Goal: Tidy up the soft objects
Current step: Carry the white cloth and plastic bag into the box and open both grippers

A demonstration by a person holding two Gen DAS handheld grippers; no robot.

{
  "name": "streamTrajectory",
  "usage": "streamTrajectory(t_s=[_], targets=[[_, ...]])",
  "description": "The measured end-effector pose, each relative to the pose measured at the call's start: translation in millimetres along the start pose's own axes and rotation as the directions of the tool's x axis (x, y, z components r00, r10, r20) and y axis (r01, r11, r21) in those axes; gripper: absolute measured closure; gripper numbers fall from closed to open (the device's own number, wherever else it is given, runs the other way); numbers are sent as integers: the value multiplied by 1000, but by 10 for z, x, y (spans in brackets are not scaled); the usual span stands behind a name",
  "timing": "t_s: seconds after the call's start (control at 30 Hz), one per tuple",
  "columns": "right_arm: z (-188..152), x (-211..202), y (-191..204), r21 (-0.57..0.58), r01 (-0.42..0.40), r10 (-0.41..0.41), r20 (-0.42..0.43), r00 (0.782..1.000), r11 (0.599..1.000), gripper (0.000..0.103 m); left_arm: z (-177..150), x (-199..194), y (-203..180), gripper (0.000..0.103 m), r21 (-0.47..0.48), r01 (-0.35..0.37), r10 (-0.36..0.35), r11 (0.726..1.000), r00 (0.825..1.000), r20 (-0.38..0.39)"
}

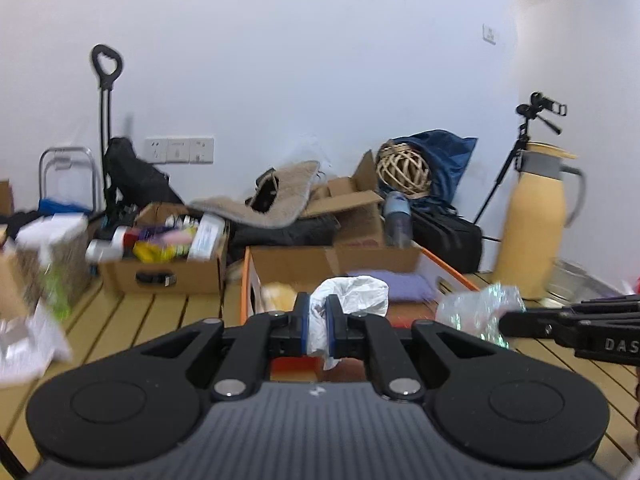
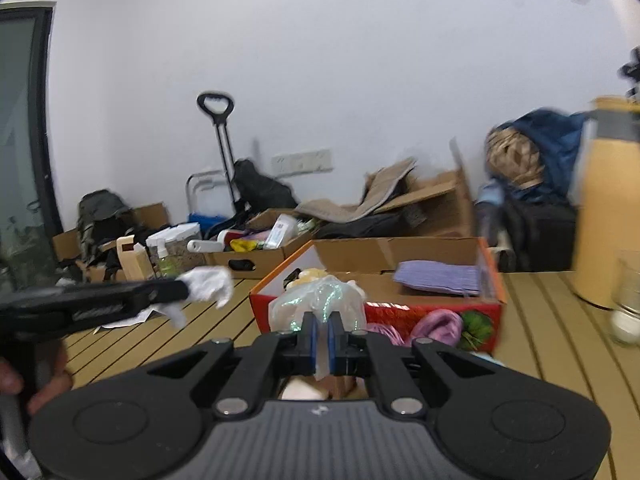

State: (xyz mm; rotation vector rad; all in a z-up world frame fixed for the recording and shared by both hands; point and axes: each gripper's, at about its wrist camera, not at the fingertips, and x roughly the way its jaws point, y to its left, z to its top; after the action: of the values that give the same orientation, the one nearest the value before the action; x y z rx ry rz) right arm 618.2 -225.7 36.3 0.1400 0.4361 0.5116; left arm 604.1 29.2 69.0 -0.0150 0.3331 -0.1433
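Note:
My left gripper is shut on a crumpled white plastic bag and holds it up in front of the orange-rimmed cardboard box. In the right wrist view the same bag hangs from the left gripper at the left. My right gripper is shut on a clear iridescent plastic bag, just before the red box front. That bag also shows in the left wrist view. A purple cloth lies in the box.
A tan thermos jug stands on the slatted wooden table to the right of the box, with a glass near it. Behind are open cardboard boxes of clutter, a wicker ball, a tripod and a trolley handle.

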Motion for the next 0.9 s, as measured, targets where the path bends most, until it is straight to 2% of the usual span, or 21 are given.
streamTrajectory(t_s=[0.07, 0.13, 0.23, 0.3, 0.37, 0.4, 0.47, 0.5, 0.53, 0.57, 0.6, 0.63, 0.67, 0.7, 0.8, 0.9], targets=[[252, 358, -147, -3, -33, 32, -49, 998, 999, 98, 225, 443, 67, 94, 23, 6, -5, 1000, 999, -34], [526, 809, -270, -31, -25, 22, -91, 996, 999, 98, 370, 909, 114, 94, 56, 4, 0, 998, 997, -78], [807, 1576, -532, -12, -17, 14, -195, 981, 1000, 98, 443, 1623, 179, 94, 97, -33, 48, 995, 987, -156], [905, 2093, -688, 8, 7, -5, -268, 963, 1000, 98, 462, 2104, 241, 94, 96, -36, 58, 995, 969, -239], [968, 2542, -814, 25, 31, -21, -321, 947, 999, 97, 443, 2494, 331, 93, 53, -28, 44, 998, 941, -335], [997, 2746, -877, 38, 49, -34, -341, 940, 998, 97, 422, 2684, 370, 93, 37, -55, 65, 998, 928, -367], [1003, 3089, -984, 66, 69, -40, -377, 926, 995, 95, 379, 2910, 408, 92, 61, -82, 99, 995, 912, -398], [978, 3215, -1035, 94, 86, -44, -380, 924, 992, 93, 381, 2986, 433, 83, 53, -79, 94, 995, 907, -409], [943, 3300, -1074, 114, 91, -40, -385, 922, 989, 90, 392, 3037, 463, 62, 40, -67, 78, 997, 902, -424], [904, 3370, -1107, 131, 92, -34, -389, 920, 987, 85, 402, 3061, 487, 52, 31, -54, 62, 998, 898, -435], [856, 3425, -1141, 154, 95, -26, -397, 917, 983, 79, 408, 3055, 508, 49, 22, -52, 57, 998, 902, -428], [812, 3466, -1171, 177, 93, -11, -416, 909, 980, 72, 415, 3030, 516, 49, 24, -52, 58, 998, 904, -423], [784, 3478, -1192, 187, 95, -8, -421, 907, 978, 62, 416, 3007, 516, 48, 31, -49, 58, 998, 904, -423], [773, 3462, -1201, 189, 102, -16, -412, 911, 977, 56, 419, 2979, 527, 47, 30, -46, 54, 999, 906, -419], [865, 3310, -1194, 184, 109, -32, -376, 926, 977, 55, 503, 2863, 565, 46, 11, -50, 50, 999, 910, -412], [1062, 3031, -1165, 190, 115, -43, -348, 937, 975, 54, 682, 2615, 538, 41, 12, -63, 62, 998, 919, -389]])
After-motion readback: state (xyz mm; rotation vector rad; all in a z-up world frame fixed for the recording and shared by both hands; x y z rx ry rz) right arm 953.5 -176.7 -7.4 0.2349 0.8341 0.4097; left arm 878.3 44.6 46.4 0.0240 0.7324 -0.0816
